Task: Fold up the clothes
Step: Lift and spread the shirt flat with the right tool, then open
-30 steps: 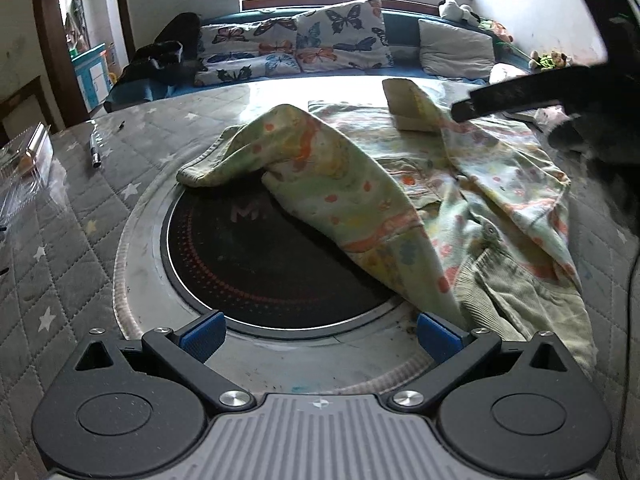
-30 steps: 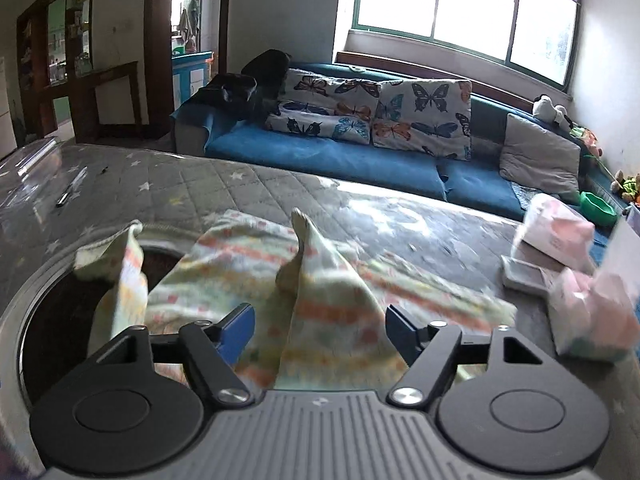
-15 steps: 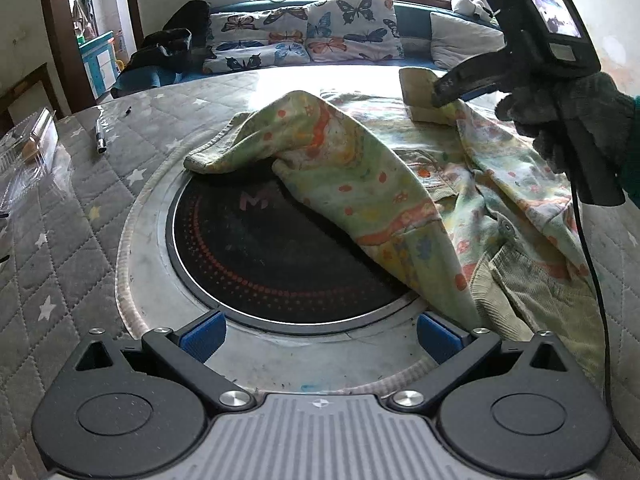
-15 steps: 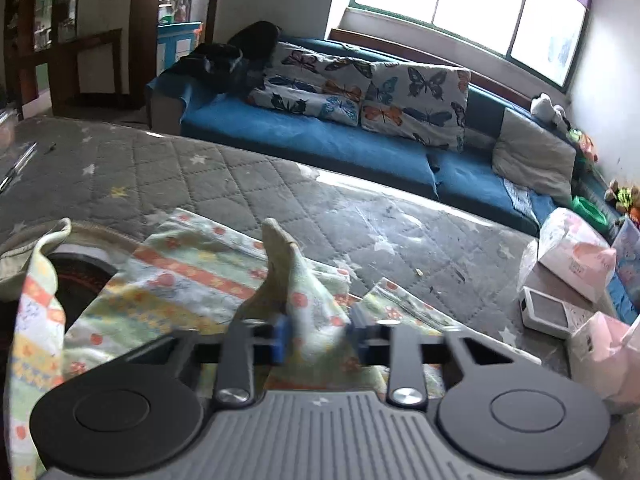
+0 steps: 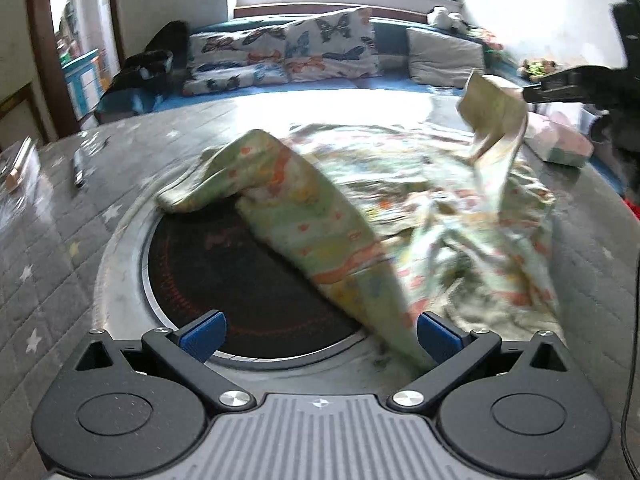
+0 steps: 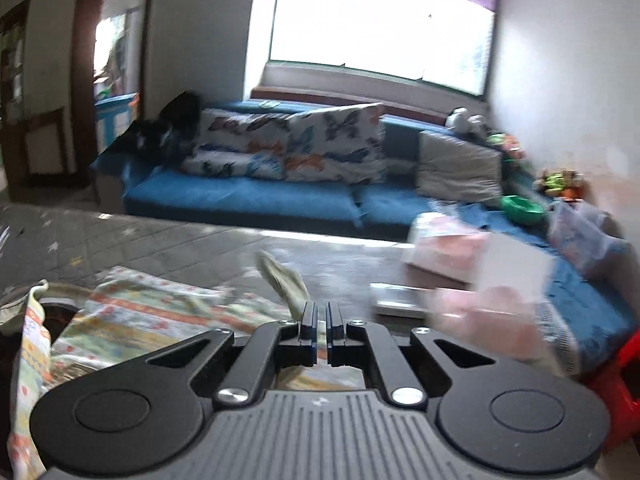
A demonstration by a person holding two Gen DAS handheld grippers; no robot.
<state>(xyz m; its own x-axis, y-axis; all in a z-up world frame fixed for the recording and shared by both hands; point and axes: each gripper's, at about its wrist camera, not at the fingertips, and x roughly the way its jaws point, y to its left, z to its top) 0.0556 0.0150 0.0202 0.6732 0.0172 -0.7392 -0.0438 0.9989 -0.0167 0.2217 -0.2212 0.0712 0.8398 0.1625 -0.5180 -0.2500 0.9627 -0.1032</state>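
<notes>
A pale green garment with an orange and yellow print point(image 5: 360, 216) lies crumpled on the grey quilted table, partly over a round black hob point(image 5: 240, 272). My left gripper point(image 5: 318, 334) is open and empty, low over the hob's near rim, with the garment's hem by its right finger. My right gripper point(image 6: 321, 320) is shut on a corner of the garment point(image 6: 280, 280). In the left wrist view it point(image 5: 532, 94) holds that corner point(image 5: 492, 116) lifted above the table at the far right.
A pen point(image 5: 79, 166) and clear plastic packaging point(image 5: 16, 168) lie at the table's left. Pink packets point(image 6: 448, 248) and a small white device point(image 6: 396, 300) sit at the table's right. A blue sofa with butterfly cushions point(image 6: 288, 148) runs behind the table.
My right gripper closed on the garment's corner and has lifted it up and to the right, pulling the cloth after it. My left gripper has stayed open over the hob.
</notes>
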